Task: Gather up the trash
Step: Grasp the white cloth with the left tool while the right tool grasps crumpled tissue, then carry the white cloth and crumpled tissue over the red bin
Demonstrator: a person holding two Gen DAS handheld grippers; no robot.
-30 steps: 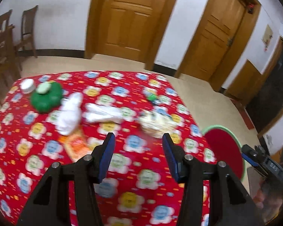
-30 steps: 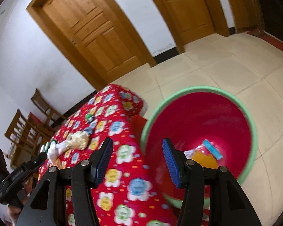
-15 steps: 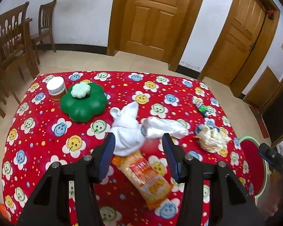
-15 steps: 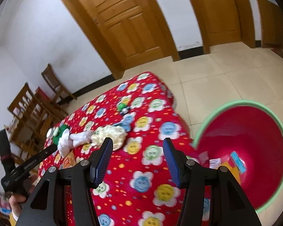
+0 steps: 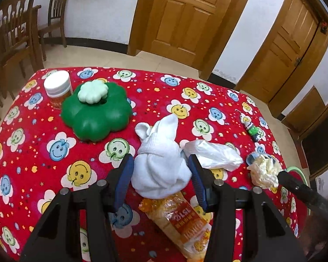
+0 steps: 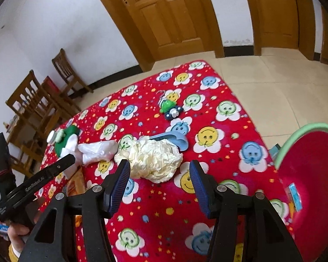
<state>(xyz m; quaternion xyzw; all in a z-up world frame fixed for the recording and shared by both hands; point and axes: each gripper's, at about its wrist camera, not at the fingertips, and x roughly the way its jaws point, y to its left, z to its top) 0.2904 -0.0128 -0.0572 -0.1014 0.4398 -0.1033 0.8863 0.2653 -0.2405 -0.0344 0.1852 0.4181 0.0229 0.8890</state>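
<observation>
My left gripper (image 5: 160, 180) is open, its jaws on either side of a crumpled white cloth (image 5: 160, 166) on the red tablecloth (image 5: 43, 152). An orange snack wrapper (image 5: 183, 227) lies just under it, and a clear plastic bag (image 5: 212, 156) to its right. My right gripper (image 6: 158, 182) is open and empty, just short of a crumpled cream paper wad (image 6: 152, 158), which also shows in the left wrist view (image 5: 263, 172). The red bin with a green rim (image 6: 306, 179) stands on the floor at the table's right, with wrappers inside.
A green flower-shaped box (image 5: 96, 111), a white-capped jar (image 5: 58, 87), a small green toy (image 6: 169, 107) and a blue scoop (image 6: 175, 139) are on the table. Wooden chairs (image 5: 15, 35) stand at the left. Tiled floor and wooden doors lie beyond.
Both grippers have swung from the bin side to over the table. The left one has closed in around the white cloth; the right one has come up to the paper wad.
</observation>
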